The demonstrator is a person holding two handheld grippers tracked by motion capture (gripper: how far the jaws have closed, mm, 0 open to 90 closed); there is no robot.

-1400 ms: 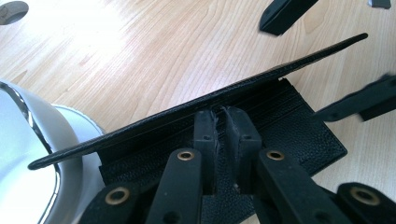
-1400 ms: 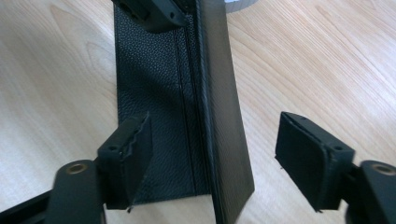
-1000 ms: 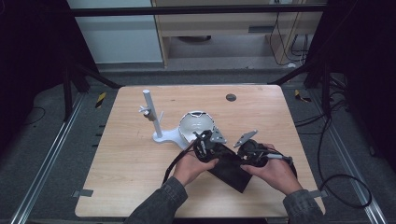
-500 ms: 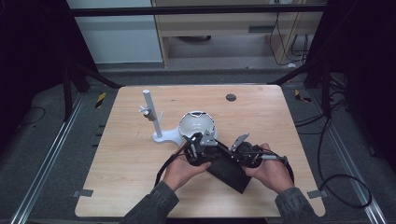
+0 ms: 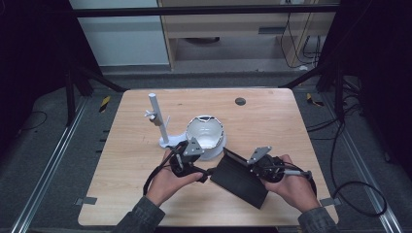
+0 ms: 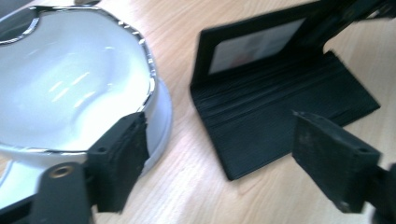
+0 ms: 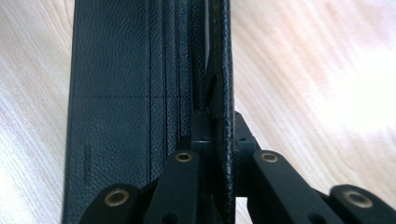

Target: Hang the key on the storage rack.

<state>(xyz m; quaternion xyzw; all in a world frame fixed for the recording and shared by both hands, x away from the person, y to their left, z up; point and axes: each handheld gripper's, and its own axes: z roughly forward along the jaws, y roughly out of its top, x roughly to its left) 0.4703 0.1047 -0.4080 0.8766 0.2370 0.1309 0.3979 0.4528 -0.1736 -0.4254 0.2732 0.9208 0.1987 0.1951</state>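
Left gripper (image 5: 194,162): black body, carried in a bare hand; a grey three-cornered plate sits on top. In the left gripper view its two jaws are black blocks with rough, matt pads (image 6: 122,161), and a brass-coloured rivet shows in the near left link.

Right gripper (image 5: 252,165): black body, same grey plate on top. In the right gripper view its linkage arms are black, each with a brass-ringed pivot.

Black cables loop from both grippers across the near table.

Sleeves (image 5: 141,218): dark grey knit cuffs at both wrists.
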